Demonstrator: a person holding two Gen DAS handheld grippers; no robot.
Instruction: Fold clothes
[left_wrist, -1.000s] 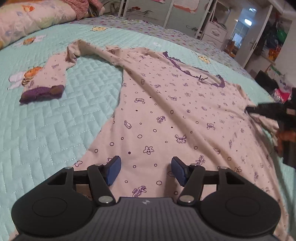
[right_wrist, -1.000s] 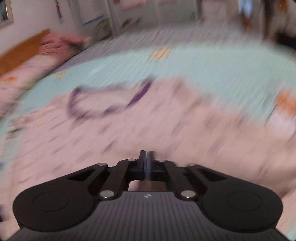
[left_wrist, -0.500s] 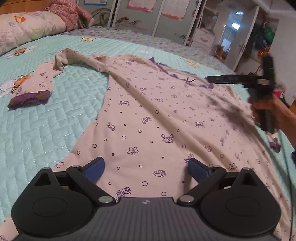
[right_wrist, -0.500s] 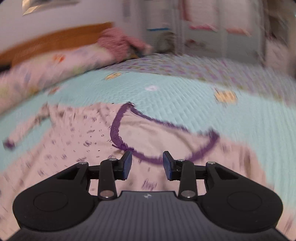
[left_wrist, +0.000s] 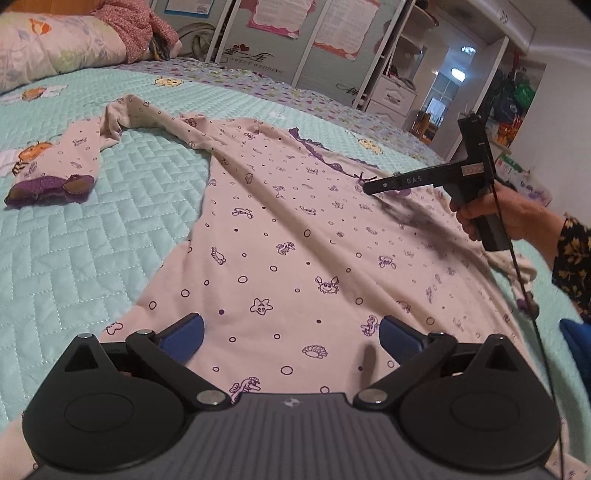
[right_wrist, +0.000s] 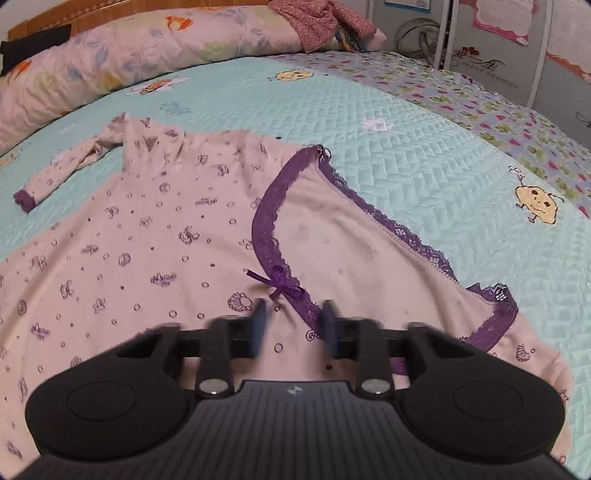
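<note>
Pink long-sleeved printed cotton top (left_wrist: 295, 240) lies flat on a teal quilted bedspread (left_wrist: 92, 258). The left gripper (left_wrist: 291, 332) is spread wide over the hem. The right gripper (right_wrist: 293, 328), blurred, seems to be closing around the purple lace neckline (right_wrist: 266, 229). Catching only one layer could drag the top crooked.

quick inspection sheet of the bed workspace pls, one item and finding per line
surface: quilted teal bedspread, lying flat
job's things: pink printed top spread out, one sleeve bent back; purple lace neckline
clutter: floral pillow and red garment at the far end of the bed
grippers: left tool wide open over the top, gripping nothing; right tool closing, neckline lace between its fingers
cables: thin black cord hanging by the right hand
surroundings: wardrobe doors with posters, lit doorway
</note>
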